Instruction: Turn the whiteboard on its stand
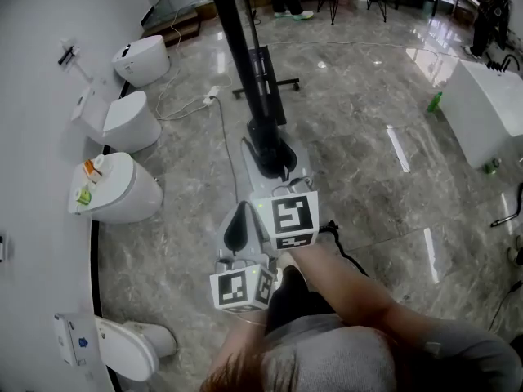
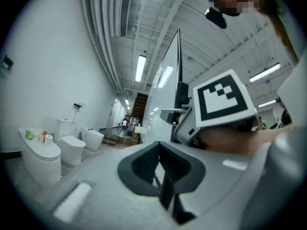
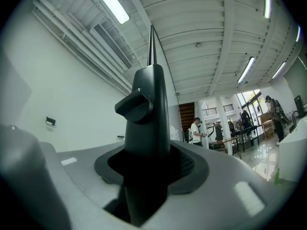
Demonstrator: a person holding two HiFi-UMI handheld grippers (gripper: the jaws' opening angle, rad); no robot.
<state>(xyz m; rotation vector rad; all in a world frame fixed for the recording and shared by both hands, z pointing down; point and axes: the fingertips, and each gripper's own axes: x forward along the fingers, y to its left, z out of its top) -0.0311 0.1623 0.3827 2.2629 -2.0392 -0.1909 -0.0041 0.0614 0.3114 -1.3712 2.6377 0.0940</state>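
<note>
Seen edge-on, the whiteboard [image 1: 237, 47] runs as a thin black bar from the top of the head view down to my right gripper [image 1: 271, 158]. That gripper is shut on the board's black corner piece [image 3: 148, 114], which fills the gap between its jaws [image 3: 144, 169]. The board's white face [image 2: 165, 87] rises ahead of my left gripper [image 2: 160, 176]. My left gripper [image 1: 237, 229] sits just below and left of the right one, shut, with nothing in it. The stand's black foot [image 1: 265, 84] rests on the marble floor beyond.
Three white toilets [image 1: 131, 121] [image 1: 114, 188] [image 1: 140, 60] line the left wall, and another [image 1: 122, 345] stands at the bottom left. A white cable [image 1: 221, 121] trails across the floor. A white tub [image 1: 490, 121] and a green bottle [image 1: 435, 102] are at the right.
</note>
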